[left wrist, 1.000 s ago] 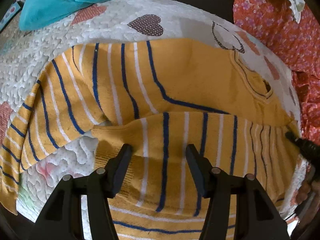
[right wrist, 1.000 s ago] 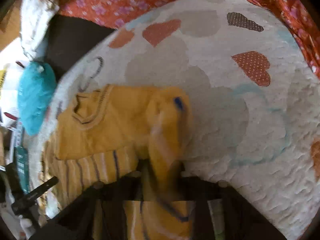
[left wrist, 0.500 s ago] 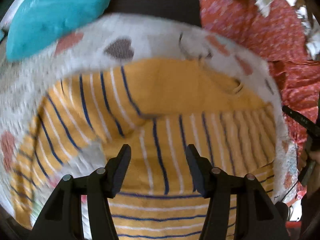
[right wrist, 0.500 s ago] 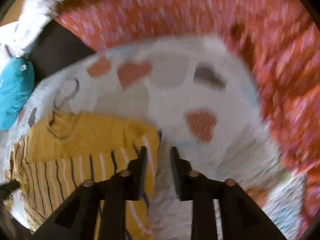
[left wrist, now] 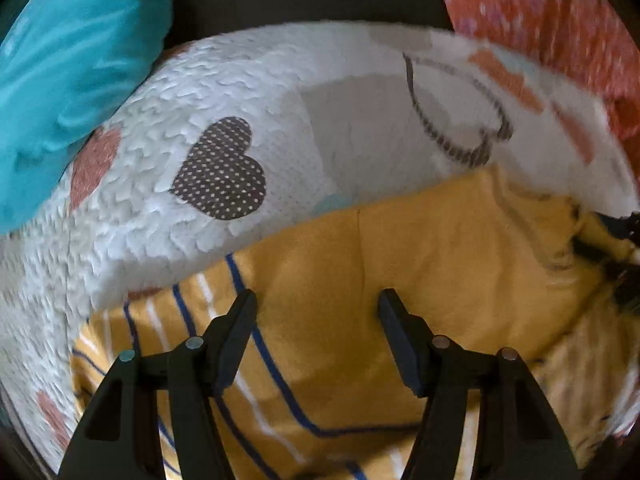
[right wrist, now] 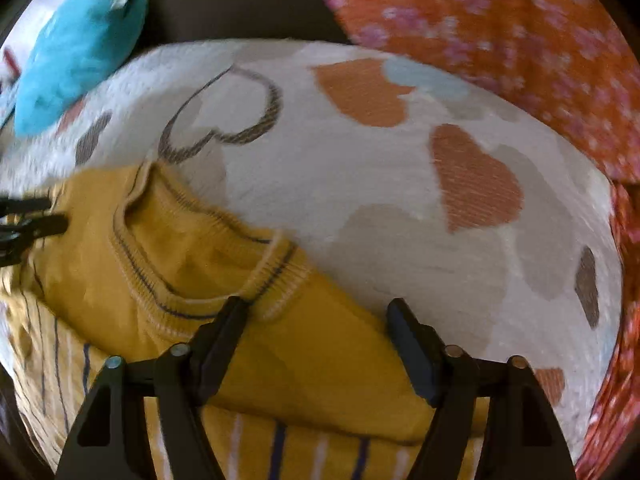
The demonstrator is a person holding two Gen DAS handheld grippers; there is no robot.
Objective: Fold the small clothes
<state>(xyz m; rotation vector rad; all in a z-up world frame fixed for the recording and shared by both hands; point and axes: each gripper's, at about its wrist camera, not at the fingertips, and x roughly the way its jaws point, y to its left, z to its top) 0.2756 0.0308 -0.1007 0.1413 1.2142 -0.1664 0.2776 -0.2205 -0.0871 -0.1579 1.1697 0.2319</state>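
I have both the left gripper (left wrist: pixel 316 306) and the right gripper (right wrist: pixel 318 312) wide apart, holding nothing, low over the yellow striped sweater (left wrist: pixel 420 272) on the heart-print quilt (right wrist: pixel 380 184) — closing carelessly risks catching only the top layer, or the quilt too.

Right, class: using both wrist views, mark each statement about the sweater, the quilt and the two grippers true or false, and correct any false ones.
1. The sweater is yellow with blue and white stripes. True.
2. The left gripper is clamped shut on cloth. False: its jaws stand open above the sweater.
3. The quilt has heart patterns. True.
4. The right gripper holds the teal pillow. False: it is open, over the sweater near the collar.
5. The sweater hangs from a hanger. False: it lies on the quilt.
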